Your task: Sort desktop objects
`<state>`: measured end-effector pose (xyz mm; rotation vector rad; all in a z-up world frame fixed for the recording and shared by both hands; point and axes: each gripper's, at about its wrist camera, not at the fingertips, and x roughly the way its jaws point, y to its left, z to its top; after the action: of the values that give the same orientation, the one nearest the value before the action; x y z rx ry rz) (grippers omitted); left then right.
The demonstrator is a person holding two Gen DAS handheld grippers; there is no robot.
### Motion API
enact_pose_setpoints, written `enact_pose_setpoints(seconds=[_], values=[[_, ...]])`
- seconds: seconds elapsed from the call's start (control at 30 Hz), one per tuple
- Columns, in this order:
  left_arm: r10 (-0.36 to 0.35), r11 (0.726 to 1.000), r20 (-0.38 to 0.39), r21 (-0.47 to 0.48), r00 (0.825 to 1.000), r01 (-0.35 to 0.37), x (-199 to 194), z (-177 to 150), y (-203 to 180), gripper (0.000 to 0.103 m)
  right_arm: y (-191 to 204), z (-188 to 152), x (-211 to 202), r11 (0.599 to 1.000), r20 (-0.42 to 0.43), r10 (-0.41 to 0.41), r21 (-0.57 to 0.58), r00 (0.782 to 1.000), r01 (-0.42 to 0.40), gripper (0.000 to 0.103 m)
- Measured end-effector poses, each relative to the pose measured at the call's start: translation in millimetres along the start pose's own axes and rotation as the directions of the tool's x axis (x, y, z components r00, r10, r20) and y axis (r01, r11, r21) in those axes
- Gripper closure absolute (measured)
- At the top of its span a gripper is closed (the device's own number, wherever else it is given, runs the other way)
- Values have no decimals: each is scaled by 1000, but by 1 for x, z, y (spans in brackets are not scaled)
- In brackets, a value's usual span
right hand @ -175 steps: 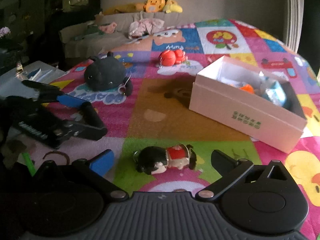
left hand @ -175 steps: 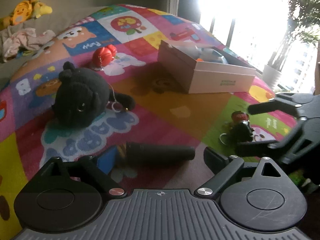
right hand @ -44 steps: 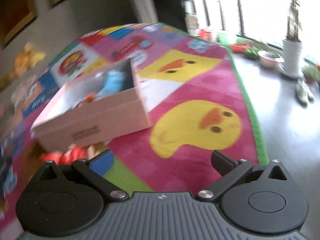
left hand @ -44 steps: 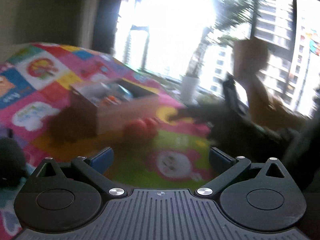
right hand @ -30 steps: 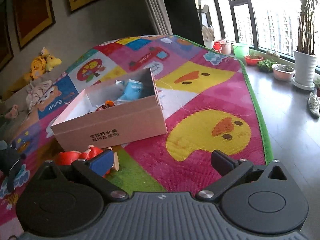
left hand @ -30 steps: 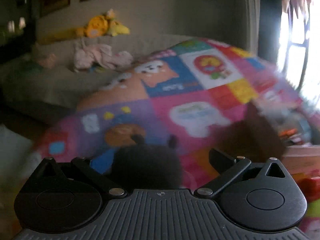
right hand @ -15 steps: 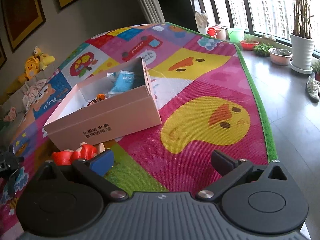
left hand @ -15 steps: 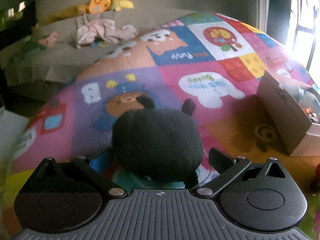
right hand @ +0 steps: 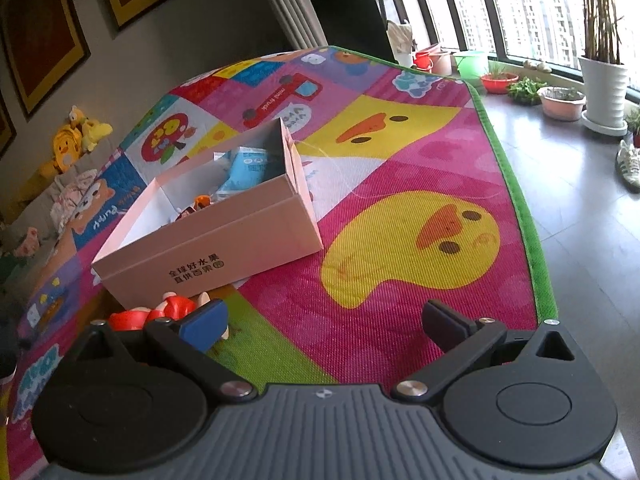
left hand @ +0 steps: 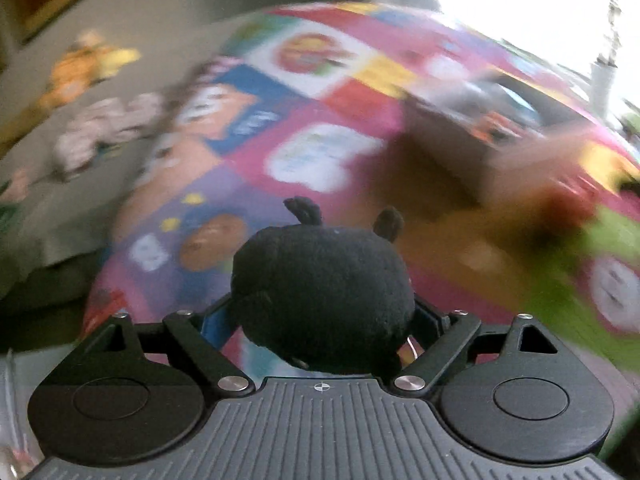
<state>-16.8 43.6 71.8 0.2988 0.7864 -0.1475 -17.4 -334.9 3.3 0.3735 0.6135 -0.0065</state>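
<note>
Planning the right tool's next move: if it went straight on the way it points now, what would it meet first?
Probably the bare play mat, around the yellow duck print: the right tool stands open and empty. The pink cardboard box lies off to the left.

You have one black plush toy point(left hand: 324, 292), one open cardboard box point(right hand: 208, 236) and one red toy figure point(right hand: 160, 312) on the one play mat point(right hand: 400, 280). By the window you can count one tall white planter point(right hand: 604, 92), two buckets point(right hand: 448, 60) and one shoe point(right hand: 628, 164).
</note>
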Motion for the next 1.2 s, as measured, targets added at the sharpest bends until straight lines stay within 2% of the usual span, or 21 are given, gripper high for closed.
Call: enact_pose_setpoints(seconds=[0.1, 0.17, 0.27, 0.4, 0.47, 0.57, 0.67, 0.77, 0.9, 0.97, 1.03, 1.07, 1.2], values=[[-88, 989, -32, 117, 996, 91, -4, 2, -29, 10, -1, 0, -1, 1000, 3, 6, 7, 1000, -6, 0], [-131, 977, -37, 163, 991, 135, 2, 3, -47, 10, -2, -1, -1, 1000, 4, 9, 10, 1000, -9, 0], [-176, 969, -18, 171, 984, 177, 18, 8, -70, 9, -2, -2, -2, 1000, 6, 12, 14, 1000, -13, 0], [-181, 971, 73, 174, 981, 166, 36, 19, -92, 8, -1, -1, -2, 1000, 3, 9, 11, 1000, -9, 0], [-213, 970, 104, 142, 972, 197, 38, 25, -95, 8, 0, -2, -2, 1000, 1, 5, 6, 1000, -5, 0], [-273, 960, 175, 105, 946, 258, 23, 27, -86, 5, 0, -1, -2, 1000, -1, 1, 1, 1000, -1, 0], [-262, 965, 239, 81, 935, 250, 1, 21, -70, 2, 1, -1, -1, 1000, -2, 0, 0, 1000, 0, 0], [-251, 968, 245, 42, 936, 248, -16, 7, -54, 1, 2, -2, -1, 1000, -3, -3, -7, 1000, 2, 0], [-210, 976, 207, -19, 956, 218, -19, -19, -46, 0, 3, -2, -1, 1000, -6, -2, -11, 1000, 2, 0], [-249, 959, 166, -94, 954, 266, -8, -29, -45, 0, 4, -2, 0, 1000, -10, -10, -19, 1000, 9, 0], [-327, 925, 125, -162, 937, 344, 6, -34, -50, 0, 6, -2, 1, 999, -13, -19, -30, 1000, 18, 0], [-342, 915, 118, -184, 932, 359, 12, -34, -53, 0, 7, -2, 1, 999, -15, -22, -34, 1000, 22, 0], [-297, 906, 137, -274, 945, 324, 36, -19, -60, 0, 9, -2, 1, 999, -14, -30, -46, 999, 29, 0]])
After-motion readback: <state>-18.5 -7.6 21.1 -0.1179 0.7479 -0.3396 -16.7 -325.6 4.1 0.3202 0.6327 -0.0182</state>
